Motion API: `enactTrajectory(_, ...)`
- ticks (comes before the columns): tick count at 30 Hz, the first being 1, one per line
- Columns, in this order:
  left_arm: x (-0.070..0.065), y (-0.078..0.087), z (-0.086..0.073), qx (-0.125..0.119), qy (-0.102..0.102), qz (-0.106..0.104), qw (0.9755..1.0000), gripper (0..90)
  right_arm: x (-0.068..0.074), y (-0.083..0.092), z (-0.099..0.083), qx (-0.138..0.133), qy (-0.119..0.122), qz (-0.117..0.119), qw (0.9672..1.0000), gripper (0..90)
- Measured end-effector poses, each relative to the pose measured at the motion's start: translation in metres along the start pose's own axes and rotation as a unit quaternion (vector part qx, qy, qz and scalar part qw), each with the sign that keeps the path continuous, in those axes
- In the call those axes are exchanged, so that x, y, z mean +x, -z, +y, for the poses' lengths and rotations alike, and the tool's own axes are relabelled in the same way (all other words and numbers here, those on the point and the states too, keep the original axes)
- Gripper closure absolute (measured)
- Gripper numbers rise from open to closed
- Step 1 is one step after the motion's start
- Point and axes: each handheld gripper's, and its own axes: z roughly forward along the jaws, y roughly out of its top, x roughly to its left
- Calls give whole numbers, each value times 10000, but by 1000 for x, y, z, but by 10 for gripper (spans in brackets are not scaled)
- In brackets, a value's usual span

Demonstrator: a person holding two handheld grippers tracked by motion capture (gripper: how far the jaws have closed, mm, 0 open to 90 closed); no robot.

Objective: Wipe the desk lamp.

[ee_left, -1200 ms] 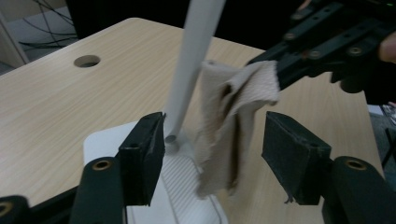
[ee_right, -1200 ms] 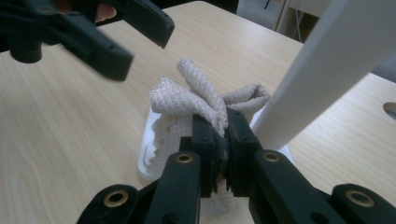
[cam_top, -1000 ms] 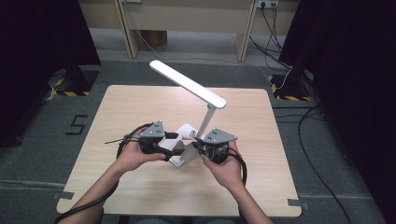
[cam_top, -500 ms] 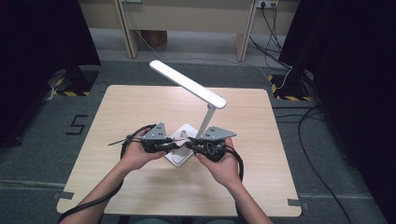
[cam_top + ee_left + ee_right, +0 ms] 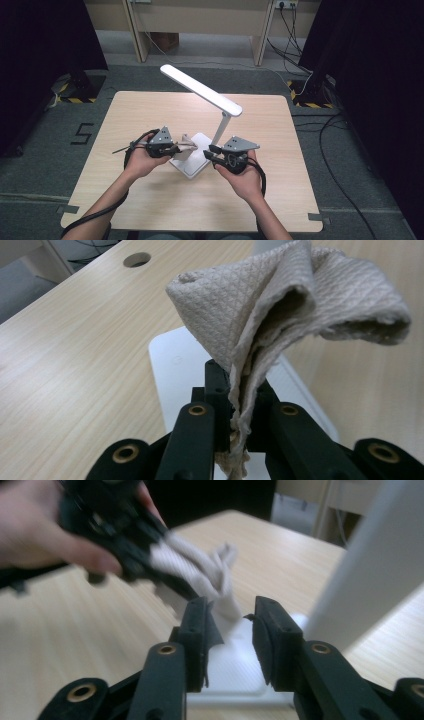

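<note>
A white desk lamp stands mid-table, with its flat base (image 5: 192, 162), slanted stem (image 5: 220, 129) and long head (image 5: 200, 91). My left gripper (image 5: 179, 146) is shut on a crumpled beige cloth (image 5: 188, 143), which it holds over the base's left edge. In the left gripper view the cloth (image 5: 300, 305) bulges up from the closed jaws above the white base (image 5: 172, 365). My right gripper (image 5: 212, 152) is open just right of the base, at the foot of the stem. Between its jaws, the right gripper view shows the base (image 5: 232, 672), with the cloth (image 5: 200, 572) beyond and the stem (image 5: 370, 570) at right.
The light wooden table (image 5: 140, 107) has a cable hole (image 5: 136, 259) near its far edge. The lamp head overhangs the table's middle, above both grippers. Grey carpet, floor cables (image 5: 340, 130) and dark curtains surround the table.
Half a second ago the two grippers' tips nearly met over the lamp base. They now stand slightly apart, the left still holding the cloth at the base.
</note>
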Motion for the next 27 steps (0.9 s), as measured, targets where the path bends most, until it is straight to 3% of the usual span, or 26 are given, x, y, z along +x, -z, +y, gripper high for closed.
enactTrajectory(2, 3, -5, 2, 130, -44, 130, 9998, 841, -1, -11, -11, 395, 169, -145, 9990, 727)
enactTrajectory(7, 9, -24, 11, 350, -181, 337, 9987, 840, -2, -38, -34, 818, 187, -155, 9964, 734)
enactTrajectory(10, 14, -37, 17, 497, -197, 451, 9976, 838, 1, -51, -40, 998, 324, -163, 9943, 706)
enactTrajectory(20, 34, -78, 21, 500, 346, 624, 9962, 833, 7, -78, -50, 940, 331, -169, 9949, 603)
enactTrajectory(27, 41, -97, 24, 734, 83, 948, 9927, 831, 3, -83, -56, 887, 201, -189, 9957, 573)
